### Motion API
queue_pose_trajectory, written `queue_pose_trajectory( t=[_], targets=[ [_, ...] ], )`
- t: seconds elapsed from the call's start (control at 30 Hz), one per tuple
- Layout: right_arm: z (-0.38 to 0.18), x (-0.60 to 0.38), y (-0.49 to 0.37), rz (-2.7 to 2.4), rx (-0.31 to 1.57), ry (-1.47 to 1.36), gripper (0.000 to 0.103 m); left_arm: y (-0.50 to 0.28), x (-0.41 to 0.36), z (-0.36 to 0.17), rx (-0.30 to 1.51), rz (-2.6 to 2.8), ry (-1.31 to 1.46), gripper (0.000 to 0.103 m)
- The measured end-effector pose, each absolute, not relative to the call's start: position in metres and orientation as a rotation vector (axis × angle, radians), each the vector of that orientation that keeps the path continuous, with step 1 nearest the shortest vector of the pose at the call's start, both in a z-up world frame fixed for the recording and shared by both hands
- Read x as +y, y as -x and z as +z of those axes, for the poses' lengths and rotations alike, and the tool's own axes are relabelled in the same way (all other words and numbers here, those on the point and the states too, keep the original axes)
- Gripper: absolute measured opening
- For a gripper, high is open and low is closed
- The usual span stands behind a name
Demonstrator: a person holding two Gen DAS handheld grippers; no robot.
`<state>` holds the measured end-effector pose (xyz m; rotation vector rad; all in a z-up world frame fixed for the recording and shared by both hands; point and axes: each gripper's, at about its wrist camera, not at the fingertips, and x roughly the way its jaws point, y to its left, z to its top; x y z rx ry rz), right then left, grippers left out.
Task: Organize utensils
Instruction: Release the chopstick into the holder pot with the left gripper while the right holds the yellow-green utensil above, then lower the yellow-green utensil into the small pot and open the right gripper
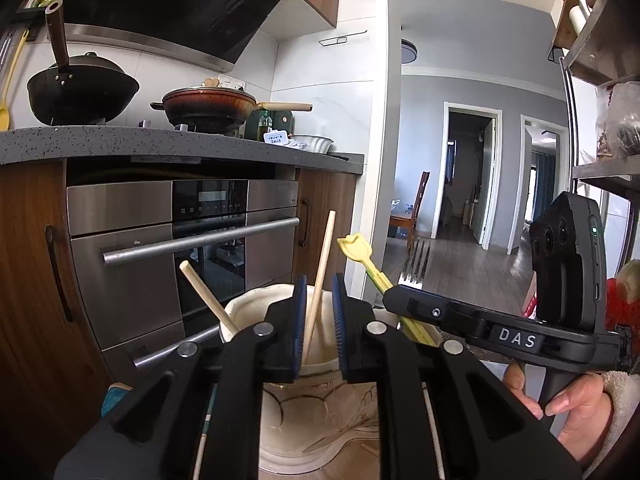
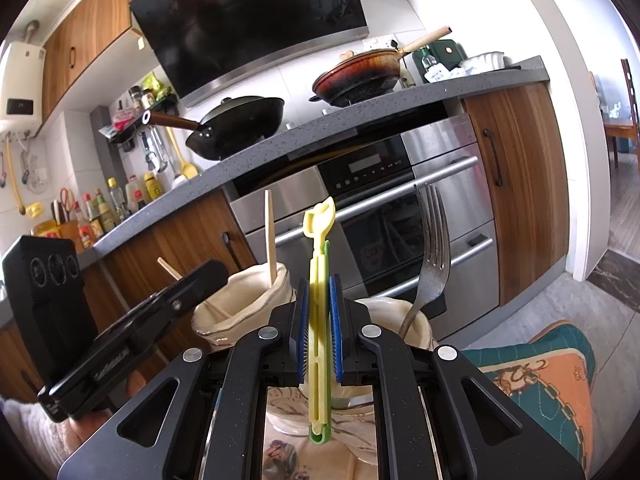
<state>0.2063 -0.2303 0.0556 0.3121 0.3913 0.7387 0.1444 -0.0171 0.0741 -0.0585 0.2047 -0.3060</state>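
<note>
L gripper (image 1: 318, 320) sits low over the near-left cream holder (image 1: 256, 304). Its blue pads stand a little apart around a wooden chopstick (image 1: 320, 276), and I see a gap on both sides, so I judge it let go, not pinched. A 2nd chopstick (image 1: 208, 300) leans left in the same holder.

R gripper (image 2: 319, 340) is clamped on the yellow-green stick utensil (image 2: 318, 280), held upright w/ its shaped top above the pads. It's just in front of the 2nd cream holder (image 2: 384, 312), where a metal fork (image 2: 430, 248) already stands.

To do this step well, imo: back the L gripper straight off so the pads don't drag the chopstick out or tip the holder. Then bring the R one over a holder mouth, lower end in first, and release only once it's well inside.

Writing: "DAS" on the R gripper's side in the left view. The small white label on the far counter is too tiny to read.
</note>
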Motion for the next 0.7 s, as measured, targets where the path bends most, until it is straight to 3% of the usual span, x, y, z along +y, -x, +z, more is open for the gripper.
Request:
queue_pose_trajectory(
  t=[0.3, 0.43, 0.57, 0.7],
  targets=[
    [0.053, -0.223, -0.212, 0.716, 0.345, -0.301, 0.011, -0.126, -0.018, 0.068, 0.245, -0.284, 0.048, 0.036],
    [0.046, -0.215, -0.216, 0.693, 0.338, -0.263, 0.011, -0.117, -0.013, 0.065, 0.247, -0.274, 0.059, 0.038],
    [0.047, -0.211, -0.213, 0.685, 0.33, -0.243, 0.001, -0.108, -0.005, 0.062, 0.258, -0.277, 0.097, 0.039],
    [0.043, -0.207, -0.208, 0.663, 0.321, -0.2, 0.001, -0.101, 0.002, 0.062, 0.255, -0.274, 0.122, 0.039]
  ],
)
